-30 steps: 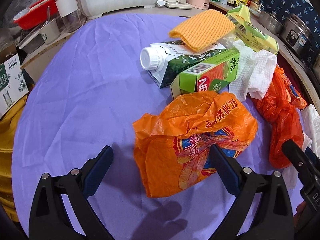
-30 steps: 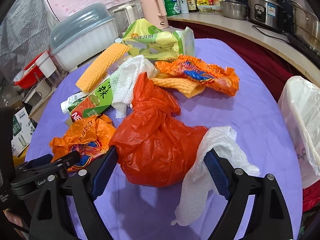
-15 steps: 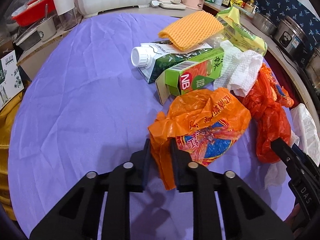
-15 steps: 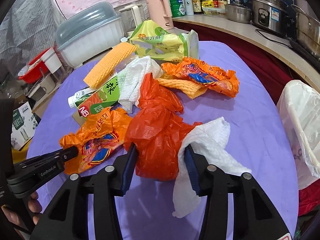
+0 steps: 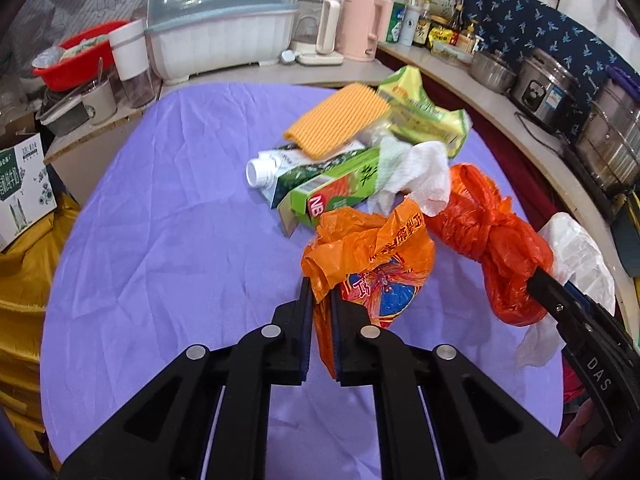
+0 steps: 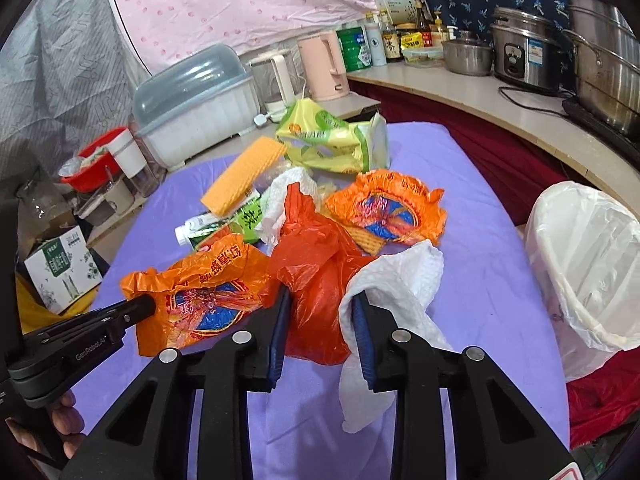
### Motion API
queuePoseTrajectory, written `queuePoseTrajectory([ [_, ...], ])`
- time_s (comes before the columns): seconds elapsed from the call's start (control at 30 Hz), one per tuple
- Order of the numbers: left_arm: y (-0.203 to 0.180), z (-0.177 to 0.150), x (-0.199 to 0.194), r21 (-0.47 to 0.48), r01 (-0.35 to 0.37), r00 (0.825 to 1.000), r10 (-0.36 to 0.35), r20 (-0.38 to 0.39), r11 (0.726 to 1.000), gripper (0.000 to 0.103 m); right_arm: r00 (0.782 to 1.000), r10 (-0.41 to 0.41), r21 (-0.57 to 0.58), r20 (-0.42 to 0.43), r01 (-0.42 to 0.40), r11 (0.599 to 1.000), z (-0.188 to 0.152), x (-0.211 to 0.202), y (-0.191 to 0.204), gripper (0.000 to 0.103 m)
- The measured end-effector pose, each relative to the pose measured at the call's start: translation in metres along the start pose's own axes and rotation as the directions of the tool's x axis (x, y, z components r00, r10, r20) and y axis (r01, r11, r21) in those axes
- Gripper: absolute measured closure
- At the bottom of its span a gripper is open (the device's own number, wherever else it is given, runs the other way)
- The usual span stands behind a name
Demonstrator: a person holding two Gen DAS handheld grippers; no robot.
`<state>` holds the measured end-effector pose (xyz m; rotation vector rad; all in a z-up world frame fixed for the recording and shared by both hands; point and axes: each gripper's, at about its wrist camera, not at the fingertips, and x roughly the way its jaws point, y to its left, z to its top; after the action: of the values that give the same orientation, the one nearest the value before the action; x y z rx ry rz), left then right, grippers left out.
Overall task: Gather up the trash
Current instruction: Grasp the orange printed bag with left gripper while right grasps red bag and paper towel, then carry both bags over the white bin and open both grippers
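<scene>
The orange wrapper (image 5: 372, 264) is pinched at its crumpled lower edge between the pads of the left gripper (image 5: 320, 308), whose jaws are pressed together on the thin film. It is held just above the purple cloth (image 5: 168, 240), near the front of the table. Beside it, the red bag (image 6: 316, 280) is squeezed by the right gripper (image 6: 320, 304), whose jaws are closing on it; a white paper towel (image 6: 400, 280) is draped over the right finger and appears caught in the same grip.

All three are judged light, soft and limp. The film is likely slippery and will deform rather than resist, so a bunched fold or the bag's knot is the better place to be taken; a single loose layer could slide out. The towel may drop free when carried.

Behind lie a green carton (image 5: 336, 196), a capped carton (image 5: 280, 172), a yellow sponge (image 5: 336, 120) and a yellow-green packet (image 5: 420, 116). A second orange wrapper (image 6: 388, 208) lies further back. The lined bin (image 6: 592, 264) stands at the table's right edge.
</scene>
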<state>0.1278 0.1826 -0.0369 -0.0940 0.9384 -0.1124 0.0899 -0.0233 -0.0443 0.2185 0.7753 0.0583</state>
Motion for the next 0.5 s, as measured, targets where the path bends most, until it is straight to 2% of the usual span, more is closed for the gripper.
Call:
queuePoseTrajectory([
  [0.3, -0.031, 0.012, -0.045, 0.047, 0.042, 0.995, -0.047, 0.092, 0.998, 0.095, 0.993, -0.009, 0.039, 0.118, 0.004, 0.999, 0.015, -0.051, -0.022, 0.075],
  [0.5, -0.074, 0.021, -0.062, 0.108, 0.085, 0.987, -0.099, 0.128, 0.99, 0.095, 0.982, -0.042, 0.078, 0.184, 0.028, 0.997, 0.024, -0.082, -0.05, 0.075],
])
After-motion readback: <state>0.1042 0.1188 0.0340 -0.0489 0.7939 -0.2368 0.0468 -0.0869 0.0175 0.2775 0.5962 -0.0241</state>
